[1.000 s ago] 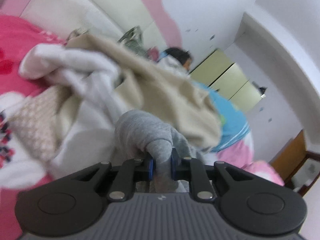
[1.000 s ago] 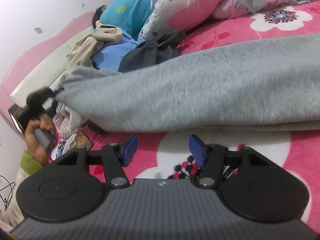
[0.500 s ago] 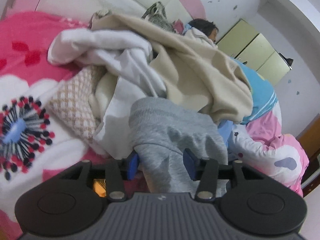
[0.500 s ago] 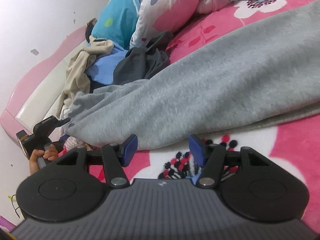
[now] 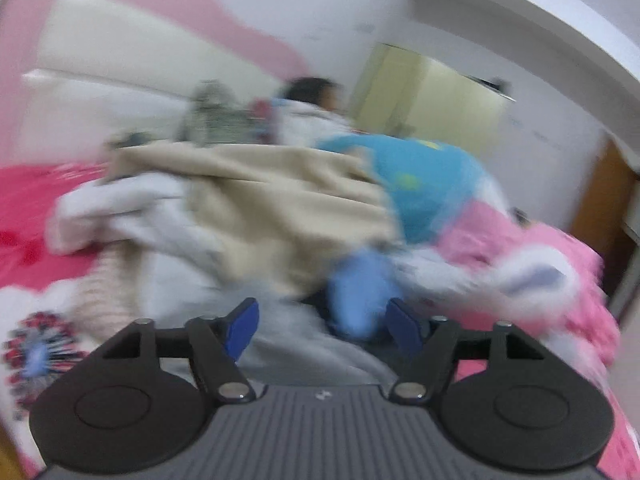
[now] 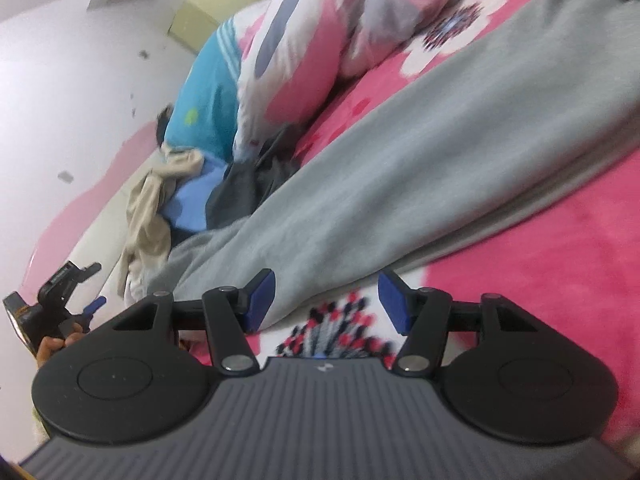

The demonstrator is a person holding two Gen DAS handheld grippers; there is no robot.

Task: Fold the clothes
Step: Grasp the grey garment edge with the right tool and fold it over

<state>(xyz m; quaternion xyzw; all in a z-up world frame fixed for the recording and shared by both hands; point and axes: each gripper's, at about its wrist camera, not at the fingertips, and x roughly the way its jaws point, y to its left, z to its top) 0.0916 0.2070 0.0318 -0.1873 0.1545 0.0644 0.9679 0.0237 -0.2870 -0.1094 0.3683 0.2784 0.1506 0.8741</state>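
Right wrist view, grey garment (image 6: 400, 168) flat on pink floral blanket (image 6: 540, 280), right gripper (image 6: 326, 300) fingers apart, left gripper (image 6: 80, 292) far left; left wrist view blurred, left gripper (image 5: 322, 326) fingers apart, empty, beige garment (image 5: 272, 208) beyond.

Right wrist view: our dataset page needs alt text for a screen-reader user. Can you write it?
An open right claw hovers low over a pink floral bedspread, empty, at the edge of a grey garment spread flat. Behind lie a pile of clothes and pillows; the left claw shows at far left.
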